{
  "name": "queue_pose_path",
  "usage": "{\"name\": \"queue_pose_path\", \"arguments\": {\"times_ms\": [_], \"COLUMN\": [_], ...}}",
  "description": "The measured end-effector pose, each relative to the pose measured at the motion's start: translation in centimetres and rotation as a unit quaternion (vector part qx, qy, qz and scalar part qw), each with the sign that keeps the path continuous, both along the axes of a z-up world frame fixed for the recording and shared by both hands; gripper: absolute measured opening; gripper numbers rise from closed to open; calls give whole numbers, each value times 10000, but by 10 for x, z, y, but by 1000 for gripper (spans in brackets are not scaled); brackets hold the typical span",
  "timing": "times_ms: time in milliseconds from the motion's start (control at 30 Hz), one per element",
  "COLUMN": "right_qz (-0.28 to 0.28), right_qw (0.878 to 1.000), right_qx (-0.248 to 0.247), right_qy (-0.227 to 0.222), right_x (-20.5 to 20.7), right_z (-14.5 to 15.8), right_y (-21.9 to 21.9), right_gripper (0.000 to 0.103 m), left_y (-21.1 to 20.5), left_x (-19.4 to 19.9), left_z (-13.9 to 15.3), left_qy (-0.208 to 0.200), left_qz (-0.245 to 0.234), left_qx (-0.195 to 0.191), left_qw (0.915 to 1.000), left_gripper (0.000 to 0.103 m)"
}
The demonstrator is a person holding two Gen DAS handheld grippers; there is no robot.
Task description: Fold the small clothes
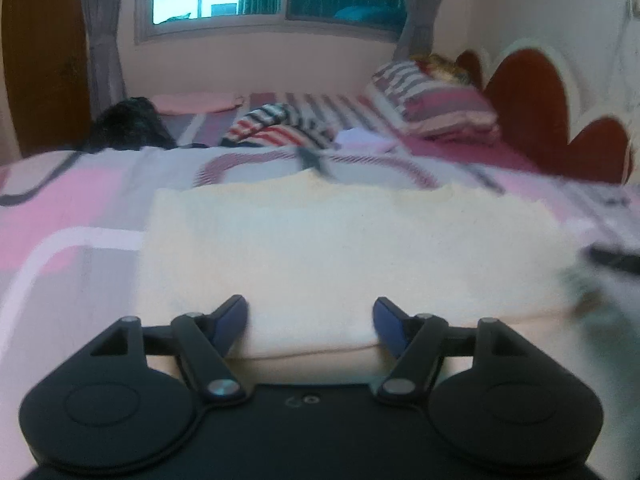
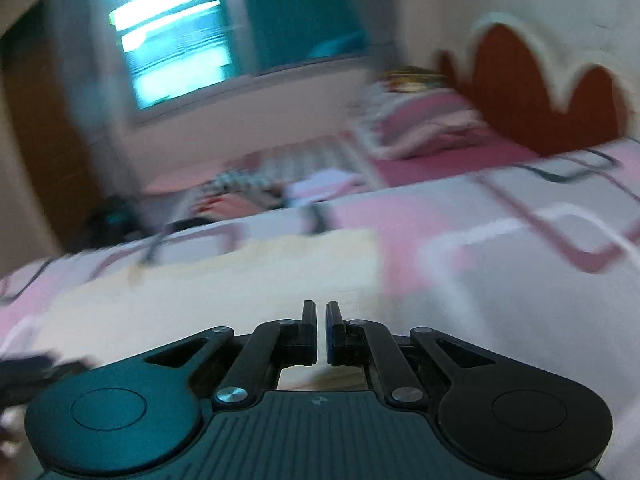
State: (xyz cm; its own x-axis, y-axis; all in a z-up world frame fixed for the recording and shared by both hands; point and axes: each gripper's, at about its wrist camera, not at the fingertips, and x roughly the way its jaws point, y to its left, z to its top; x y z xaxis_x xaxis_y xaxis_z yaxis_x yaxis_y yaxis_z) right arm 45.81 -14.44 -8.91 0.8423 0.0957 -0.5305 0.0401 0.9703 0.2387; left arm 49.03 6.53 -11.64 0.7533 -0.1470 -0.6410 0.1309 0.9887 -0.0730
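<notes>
A cream-coloured cloth (image 1: 320,248) lies folded into a broad rectangle on the pink and white bedspread (image 1: 68,216). My left gripper (image 1: 310,316) is open at the cloth's near edge. The folded edge shows in the wide gap between its blue-padded fingers (image 1: 232,320), and I see no pad pressing on it. In the right wrist view, which is blurred, the same cream cloth (image 2: 224,280) lies ahead and to the left. My right gripper (image 2: 320,308) is shut over the cloth's right part, with nothing visible between its pads.
Farther back on the bed are a heap of striped clothes (image 1: 280,126), a black bundle (image 1: 128,124), a flat pink piece (image 1: 196,102) and a small pale folded item (image 1: 364,140). Striped pillows (image 1: 432,100) lean by the red headboard (image 1: 528,96).
</notes>
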Motion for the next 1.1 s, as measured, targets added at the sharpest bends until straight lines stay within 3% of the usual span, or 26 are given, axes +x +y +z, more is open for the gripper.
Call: {"name": "queue_pose_path", "arguments": {"times_ms": [100,200,300,400,500,600,733,967,1100], "right_qz": [820,1184,1166,307,-178,-36,392,1241,1162], "right_qw": [9963,9922,9924,9972,9987,9996,9978,9897,9918], "right_qx": [192,56,43,-526,70,107,486,634,450], "right_qy": [157,396,396,440,467,242,229,318,270], "right_x": [9,14,7,-3,-10,-6,28,93,99], "right_z": [-12,-25,-30,-31,-33,-20,-15,-28,-39], "right_y": [38,59,51,14,-37,-29,-1,58,50], "right_gripper": [4,4,4,0,0,0,0,0,0], "left_y": [-32,-45,-33,0,38,33,33,51,83], "left_x": [8,11,6,-2,-5,3,36,93,94], "left_z": [-2,-8,-11,-11,-10,5,17,-11,-15], "left_qy": [43,99,32,-32,3,-160,-269,-6,-46], "left_qz": [-257,-264,-276,13,20,2,40,326,377], "left_qx": [134,268,301,470,87,324,-11,281,-228], "left_qw": [9996,9992,9992,9989,10000,9993,9996,9991,9990], "left_gripper": [70,69,72,73,71,67,72,71,71]}}
